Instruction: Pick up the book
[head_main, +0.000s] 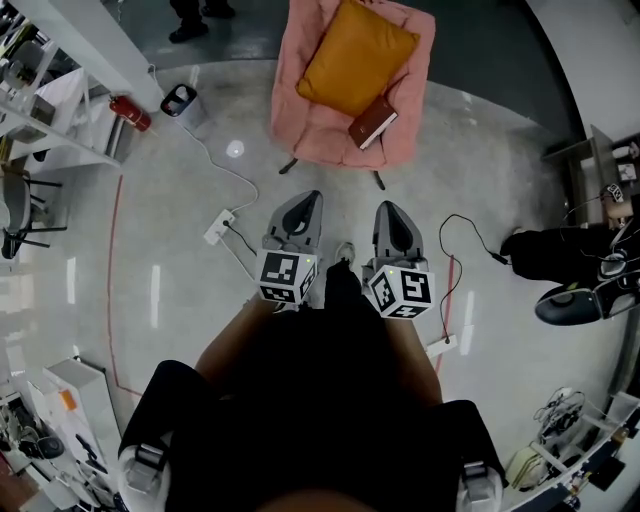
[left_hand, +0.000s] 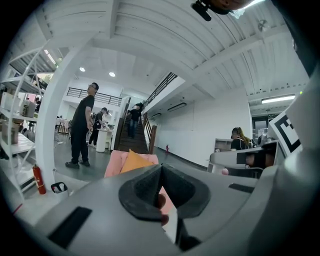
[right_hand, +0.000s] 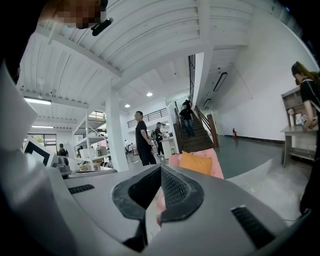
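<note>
A dark red book (head_main: 373, 122) lies on the seat of a pink armchair (head_main: 310, 140), against an orange cushion (head_main: 355, 55). Both grippers are held side by side over the floor, short of the chair and pointing toward it. My left gripper (head_main: 308, 197) has its jaws together with nothing between them, and so does my right gripper (head_main: 386, 207). In the left gripper view the shut jaws (left_hand: 161, 167) partly hide the armchair (left_hand: 114, 162) and cushion (left_hand: 134, 162). In the right gripper view the cushion (right_hand: 197, 162) shows just past the shut jaws (right_hand: 161, 167). Neither gripper view shows the book.
A power strip (head_main: 219, 226) and white cable lie on the floor left of the grippers. A fire extinguisher (head_main: 130, 113) and small bin (head_main: 180, 100) stand by shelving (head_main: 40, 100). A black bag (head_main: 555, 250) and cables lie at right. People (left_hand: 81, 127) stand beyond the chair.
</note>
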